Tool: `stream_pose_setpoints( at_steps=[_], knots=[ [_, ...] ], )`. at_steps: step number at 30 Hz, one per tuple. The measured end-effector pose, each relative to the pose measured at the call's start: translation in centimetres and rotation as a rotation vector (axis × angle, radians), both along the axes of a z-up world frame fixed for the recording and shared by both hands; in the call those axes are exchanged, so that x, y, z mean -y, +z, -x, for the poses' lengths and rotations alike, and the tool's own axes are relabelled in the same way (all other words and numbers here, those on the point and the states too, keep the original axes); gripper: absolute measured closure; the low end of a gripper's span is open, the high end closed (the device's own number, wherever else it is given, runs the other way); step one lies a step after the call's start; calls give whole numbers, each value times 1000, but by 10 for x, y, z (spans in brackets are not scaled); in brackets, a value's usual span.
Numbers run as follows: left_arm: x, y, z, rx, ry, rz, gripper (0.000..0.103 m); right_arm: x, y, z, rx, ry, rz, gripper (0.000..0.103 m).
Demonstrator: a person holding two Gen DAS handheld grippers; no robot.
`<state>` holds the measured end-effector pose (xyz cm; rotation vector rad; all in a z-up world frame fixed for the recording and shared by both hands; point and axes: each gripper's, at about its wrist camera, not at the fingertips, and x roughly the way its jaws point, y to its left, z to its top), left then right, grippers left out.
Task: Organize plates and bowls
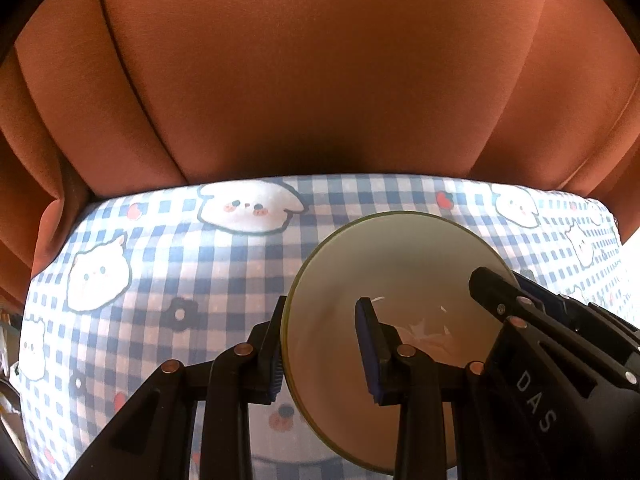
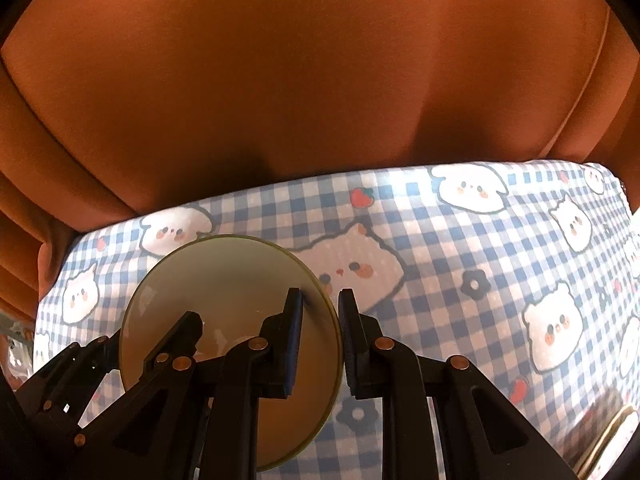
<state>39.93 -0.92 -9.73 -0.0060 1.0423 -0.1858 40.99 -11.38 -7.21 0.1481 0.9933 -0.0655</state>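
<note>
Nearest the left wrist camera, the black left gripper [image 1: 320, 356] straddles the left edge of a bowl [image 1: 400, 276]: one blue-padded finger sits outside the wall and the other inside the hollow. The two still stand apart, and whether the pads actually press the wall cannot be told. In the right wrist view, the right gripper [image 2: 320, 340] straddles the opposite, right edge of the same bowl [image 2: 224, 280] in the same way, one finger inside and one outside, with a narrow gap showing between the outer pad and the rim. Each camera also catches the other gripper reaching in from the far side.

The bowl is round, so it has no long axis; its mouth faces up and toward the cameras, the rim circle appearing tilted in the fisheye. It is pale cream inside, glossy, with a thin olive-green line along the rim and faint light reflections near the bottom. It sits low over the tablecloth [image 1: 160, 264], a blue-and-white check printed with white cartoon animals, strawberries and dark flowers; whether it rests on the cloth cannot be told. Behind the table hangs an orange-brown curtain [image 1: 320, 80] in broad folds.
</note>
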Motion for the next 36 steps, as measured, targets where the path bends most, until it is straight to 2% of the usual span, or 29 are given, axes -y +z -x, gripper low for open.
stream_pose_setpoints(
  at_steps=[6,10,17,26,30,36],
  knots=[
    [-5,-7,15,-42,14,0,72,-1,-5,20,-31,9,-5,81],
    [-3,-5,20,-20,11,-18,72,-3,-10,28,-40,16,1,81],
    [-1,-4,17,-30,10,-43,73,-1,-12,26,-69,27,3,81],
    [1,-3,18,-36,-14,-39,74,-3,-20,25,-96,30,10,83],
    [2,4,21,-31,-25,-41,74,-2,-16,28,-104,32,16,83],
    [1,30,34,4,-37,-34,74,-3,11,41,-75,24,41,83]
  ],
)
